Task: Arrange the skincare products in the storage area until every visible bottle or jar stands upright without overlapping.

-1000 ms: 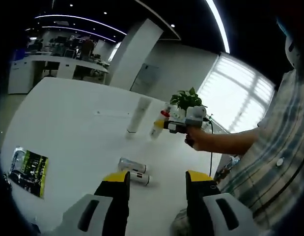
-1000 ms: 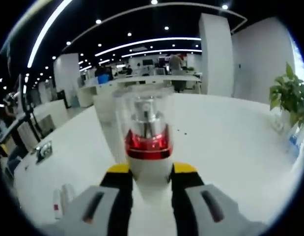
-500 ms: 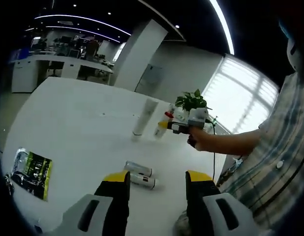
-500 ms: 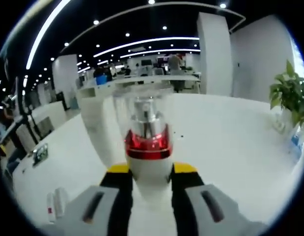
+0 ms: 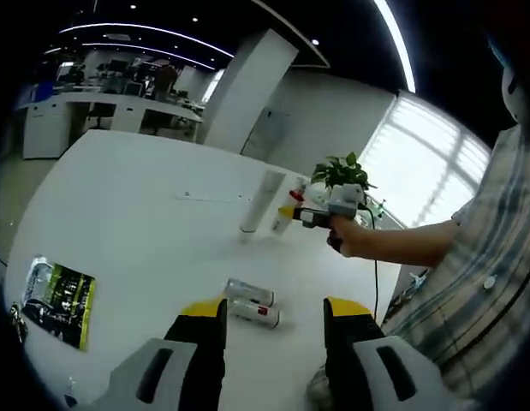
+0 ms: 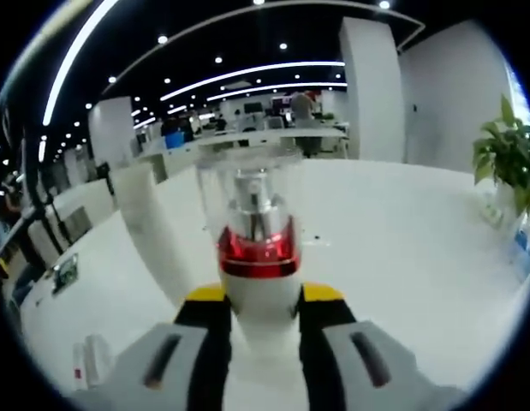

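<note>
**Holdings on the white table, by view**

Left gripper view. My left gripper (image 5: 274, 330) rises from the bottom centre of the frame, its yellow-tipped jaws apart with nothing between them. Just above the jaw tips, a little left of centre, two small bottles (image 5: 253, 303) lie on their sides on the white table (image 5: 136, 214), side by side and close together; the nearer one has a red end. At upper centre a tall white tube (image 5: 261, 200) stands upright. Immediately to its right in the frame is the pump bottle (image 5: 288, 206), white with a red collar, clamped in my right gripper (image 5: 312, 216), which enters from the right with my hand (image 5: 350, 238) and forearm behind it. A potted plant (image 5: 340, 172) sits past that gripper. At lower left, a dark and green packet (image 5: 57, 294) lies flat near the table edge.

Right gripper view. My right gripper (image 6: 259, 300) is closed on the pump bottle (image 6: 258, 257), which stands upright between the jaw tips at centre frame: white body, red collar, clear cap over a metal pump. The white tube (image 6: 153, 227) stands left of it, partly behind. At lower left, the two lying bottles (image 6: 92, 360) are small and blurred. The potted plant (image 6: 509, 158) is at the right edge.
</note>
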A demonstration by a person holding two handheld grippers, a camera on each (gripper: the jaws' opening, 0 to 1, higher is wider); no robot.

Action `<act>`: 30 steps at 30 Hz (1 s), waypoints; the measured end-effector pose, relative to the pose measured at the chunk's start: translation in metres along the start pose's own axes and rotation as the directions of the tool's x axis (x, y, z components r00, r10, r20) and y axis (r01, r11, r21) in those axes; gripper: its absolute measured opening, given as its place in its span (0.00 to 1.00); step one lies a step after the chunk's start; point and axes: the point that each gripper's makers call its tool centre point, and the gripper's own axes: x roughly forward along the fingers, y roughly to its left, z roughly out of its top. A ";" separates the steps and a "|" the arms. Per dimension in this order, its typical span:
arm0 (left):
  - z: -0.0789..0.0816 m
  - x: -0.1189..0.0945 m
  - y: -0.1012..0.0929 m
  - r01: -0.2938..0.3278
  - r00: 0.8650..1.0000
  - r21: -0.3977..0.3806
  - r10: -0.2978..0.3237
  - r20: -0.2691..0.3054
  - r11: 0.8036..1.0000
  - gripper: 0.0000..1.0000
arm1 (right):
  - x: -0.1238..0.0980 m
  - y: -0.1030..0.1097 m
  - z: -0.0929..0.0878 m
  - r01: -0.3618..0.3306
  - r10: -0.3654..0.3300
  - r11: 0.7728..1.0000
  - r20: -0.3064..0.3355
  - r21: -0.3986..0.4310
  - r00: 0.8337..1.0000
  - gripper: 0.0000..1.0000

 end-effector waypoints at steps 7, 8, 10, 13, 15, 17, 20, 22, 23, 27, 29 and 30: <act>0.003 0.002 0.005 -0.010 1.000 -0.010 0.010 -0.005 1.000 0.47 | 0.010 0.006 -0.004 -0.013 0.013 1.000 -0.005 0.003 1.000 0.27; 0.002 0.002 0.006 -0.013 1.000 -0.008 0.013 -0.010 1.000 0.47 | 0.011 0.008 -0.004 -0.017 0.017 1.000 -0.006 0.007 1.000 0.27; 0.002 0.002 0.007 -0.014 1.000 -0.009 0.014 -0.016 1.000 0.47 | 0.014 0.010 -0.005 -0.022 0.022 1.000 -0.005 0.004 1.000 0.27; 0.002 0.002 0.008 -0.018 1.000 -0.010 0.017 -0.022 1.000 0.47 | 0.016 0.012 -0.006 -0.028 0.028 1.000 -0.007 0.000 1.000 0.27; 0.002 0.002 0.009 -0.019 1.000 -0.011 0.018 -0.023 1.000 0.47 | 0.017 0.013 -0.007 -0.028 0.028 1.000 -0.009 -0.001 1.000 0.27; 0.002 0.003 0.009 -0.021 0.999 -0.010 0.021 -0.028 1.000 0.47 | 0.018 0.013 -0.009 -0.029 0.029 1.000 -0.012 -0.006 1.000 0.27; 0.004 0.003 0.011 -0.027 0.999 -0.008 0.027 -0.031 1.000 0.47 | 0.020 0.015 -0.012 -0.034 0.034 0.999 -0.016 -0.004 0.999 0.27; 0.005 0.003 0.012 -0.029 0.999 -0.008 0.029 -0.030 1.000 0.47 | 0.020 0.015 -0.013 -0.034 0.034 0.999 -0.016 -0.004 0.999 0.27; 0.006 0.004 0.012 -0.029 0.999 -0.008 0.028 -0.031 1.000 0.47 | 0.020 0.015 -0.012 -0.035 0.035 0.999 -0.005 0.002 0.999 0.27; 0.005 0.004 0.012 -0.031 0.999 0.000 0.031 -0.042 1.000 0.47 | 0.019 0.016 -0.014 -0.032 0.032 0.999 0.008 0.002 0.999 0.27; 0.003 0.004 0.013 -0.033 0.998 -0.001 0.033 -0.046 0.999 0.47 | 0.021 0.018 -0.013 -0.039 0.039 0.999 0.018 -0.017 0.999 0.27; 0.003 0.004 0.014 -0.034 0.998 -0.001 0.034 -0.047 0.999 0.47 | 0.021 0.019 -0.013 -0.041 0.041 0.999 0.017 -0.022 0.999 0.27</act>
